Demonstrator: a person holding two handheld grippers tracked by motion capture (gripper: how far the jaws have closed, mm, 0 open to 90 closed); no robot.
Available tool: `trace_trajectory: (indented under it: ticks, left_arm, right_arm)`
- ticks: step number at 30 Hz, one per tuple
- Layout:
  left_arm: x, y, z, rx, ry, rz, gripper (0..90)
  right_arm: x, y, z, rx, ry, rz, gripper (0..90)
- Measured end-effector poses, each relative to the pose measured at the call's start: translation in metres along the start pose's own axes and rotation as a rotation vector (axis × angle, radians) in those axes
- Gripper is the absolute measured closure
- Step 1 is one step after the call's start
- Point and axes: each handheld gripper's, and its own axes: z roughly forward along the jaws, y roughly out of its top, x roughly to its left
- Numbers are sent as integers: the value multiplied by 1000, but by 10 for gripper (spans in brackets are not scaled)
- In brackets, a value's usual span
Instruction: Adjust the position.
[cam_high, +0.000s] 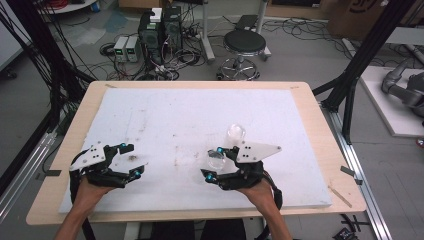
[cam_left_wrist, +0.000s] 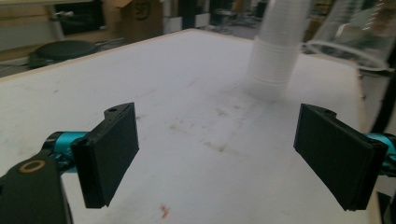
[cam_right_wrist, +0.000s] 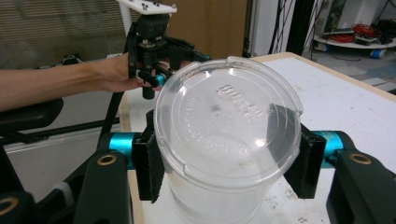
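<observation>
A clear plastic cup (cam_high: 216, 160) is clamped sideways between my right gripper's (cam_high: 214, 162) pads, just above the white board. In the right gripper view the cup (cam_right_wrist: 224, 126) turns its round embossed face to the camera, with a black pad (cam_right_wrist: 149, 168) pressed on each side. A stack of clear cups (cam_high: 236, 132) stands upright just beyond it, and it rises at the back of the left gripper view as a stack (cam_left_wrist: 275, 46). My left gripper (cam_high: 131, 160) hovers over the board's front left, jaws wide apart (cam_left_wrist: 217, 140) with nothing between them.
The white board (cam_high: 190, 115) covers a wooden table (cam_high: 320, 130) and carries faint stains. Beyond the far edge are a black stool (cam_high: 244, 45) and electronics boxes (cam_high: 160, 35) with tangled cables. Black frame posts (cam_high: 360, 65) stand to the right.
</observation>
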Motion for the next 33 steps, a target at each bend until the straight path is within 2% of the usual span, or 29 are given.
trace_trajectory:
  ticks: [5, 13, 17, 26, 33]
  left_arm:
    - [0, 12, 6, -26, -158, 33, 139]
    - [-13, 25, 29, -61, -333, 48, 139]
    - [-22, 32, 45, -86, -401, 49, 138]
    - [-41, 45, 84, -92, -494, 69, 138]
    - [-50, 45, 103, -79, -515, 80, 138]
  right_arm:
    - [-2, 1, 0, -10, 28, 3, 407]
    - [-2, 0, 3, -17, 65, 5, 407]
    - [-1, 1, 5, -27, 85, 0, 407]
    - [-3, 0, 4, -45, 102, 3, 410]
    - [-3, 1, 4, -54, 119, 8, 411]
